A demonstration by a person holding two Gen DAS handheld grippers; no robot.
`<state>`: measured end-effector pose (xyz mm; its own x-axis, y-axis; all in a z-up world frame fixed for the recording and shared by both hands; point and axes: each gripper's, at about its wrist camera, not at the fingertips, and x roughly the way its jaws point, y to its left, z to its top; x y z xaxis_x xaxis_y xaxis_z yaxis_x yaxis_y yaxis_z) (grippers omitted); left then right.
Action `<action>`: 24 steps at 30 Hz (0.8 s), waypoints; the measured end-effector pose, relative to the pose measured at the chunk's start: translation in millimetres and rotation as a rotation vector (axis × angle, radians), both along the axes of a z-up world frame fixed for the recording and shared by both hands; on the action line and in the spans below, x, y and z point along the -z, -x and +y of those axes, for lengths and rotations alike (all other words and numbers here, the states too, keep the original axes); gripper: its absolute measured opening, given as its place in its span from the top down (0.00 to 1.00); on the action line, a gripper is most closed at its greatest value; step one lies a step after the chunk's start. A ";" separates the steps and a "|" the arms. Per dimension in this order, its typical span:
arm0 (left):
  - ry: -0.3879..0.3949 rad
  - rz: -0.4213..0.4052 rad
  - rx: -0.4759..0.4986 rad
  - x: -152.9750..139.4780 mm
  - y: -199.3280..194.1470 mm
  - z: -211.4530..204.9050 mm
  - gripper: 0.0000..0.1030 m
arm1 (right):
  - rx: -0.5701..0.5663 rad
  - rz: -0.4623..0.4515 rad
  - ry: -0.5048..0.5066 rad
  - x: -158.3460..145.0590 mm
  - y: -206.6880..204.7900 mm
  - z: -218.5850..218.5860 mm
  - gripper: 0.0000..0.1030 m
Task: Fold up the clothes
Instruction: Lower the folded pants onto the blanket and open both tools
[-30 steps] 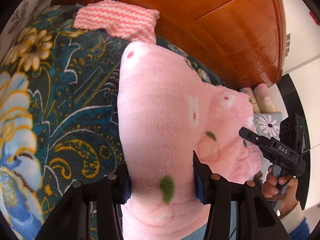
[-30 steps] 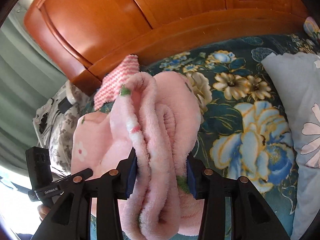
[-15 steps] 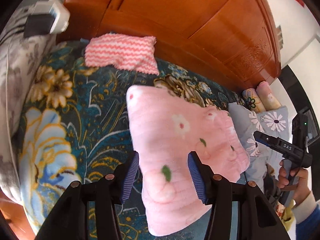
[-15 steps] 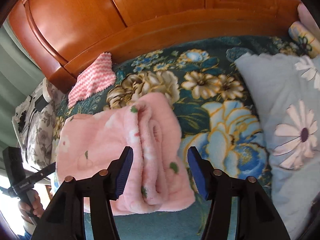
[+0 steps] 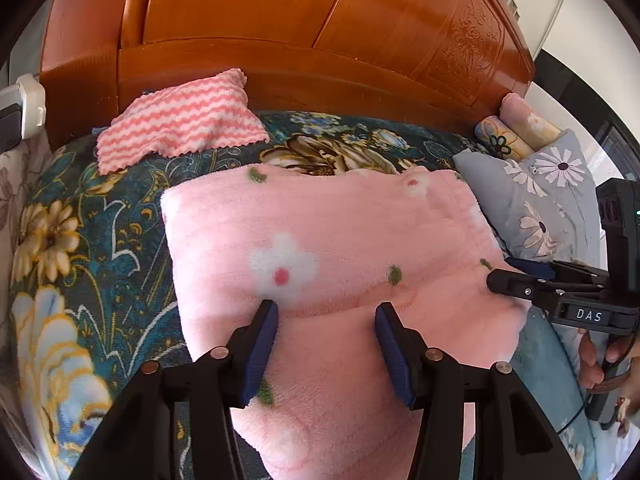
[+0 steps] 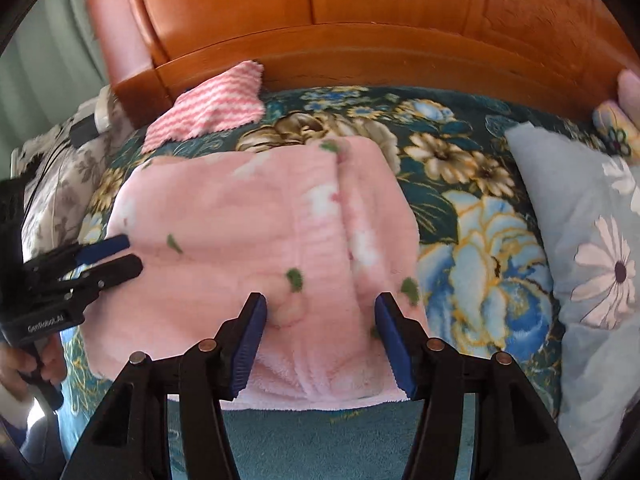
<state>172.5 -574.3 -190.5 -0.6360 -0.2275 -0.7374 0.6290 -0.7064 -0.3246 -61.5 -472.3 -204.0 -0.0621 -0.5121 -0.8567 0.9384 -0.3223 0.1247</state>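
Pink fleece garment (image 5: 320,240) lying folded and flat on floral bedspread (image 5: 80,240), no longer bunched and lifted between the jaws as a second ago; dropped since then, edges squared by now.

Left to right, left wrist view: white charger block (image 5: 20,112) sitting at far edge; pink zigzag cloth (image 5: 180,128) resting by wooden headboard (image 5: 280,40), apart from garment; grey daisy pillow (image 5: 552,200) lying just beside garment's right edge.

Left gripper (image 5: 326,312) hovering over garment's near half, jaws standing about half open, blue pads (image 5: 260,352) clear of the fleece on both sides, gripping nothing; earlier clamped on a thick fold.

Right gripper (image 6: 318,304) likewise standing about half open over garment's near right corner; jaws just been opening, fleece lying below and between them, pads (image 6: 394,344) not pressing on it. Slight motion blur showing on fleece in right wrist view.

Seen from left wrist view, right gripper's fingertips reaching garment's right edge; touching or not, cannot tell. Hand (image 5: 600,360) holding its handle.
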 end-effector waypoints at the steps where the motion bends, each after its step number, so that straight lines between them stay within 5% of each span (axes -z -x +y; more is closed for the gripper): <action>1: -0.005 0.001 -0.003 0.7 -0.6 -0.9 0.47 | 0.021 -0.012 0.002 3.5 1.6 -1.0 0.44; 5: -0.022 0.041 -0.030 -14.6 -16.3 5.9 0.47 | 0.073 0.011 0.012 2.9 -4.1 -0.8 0.44; 8: -0.033 0.088 -0.095 -24.9 -45.8 23.5 0.46 | 0.158 -0.001 0.127 -16.8 -16.7 23.8 0.44; 12: -0.076 0.036 -0.190 -5.3 -79.5 51.1 0.44 | 0.239 -0.040 0.187 -12.3 -51.6 64.0 0.43; 17: -0.067 -0.057 -0.236 16.3 -99.1 85.4 0.26 | 0.317 -0.107 0.139 19.4 -84.5 88.7 0.39; 24: -0.027 -0.129 -0.234 35.5 -100.6 108.2 0.04 | 0.330 -0.067 0.094 36.0 -107.9 98.1 0.24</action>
<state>273.0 -466.1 -226.0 -0.4684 -0.3363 -0.8170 0.8118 -0.5288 -0.2478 46.3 -374.2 -240.0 -0.1828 -0.5509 -0.8143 0.7740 -0.5913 0.2262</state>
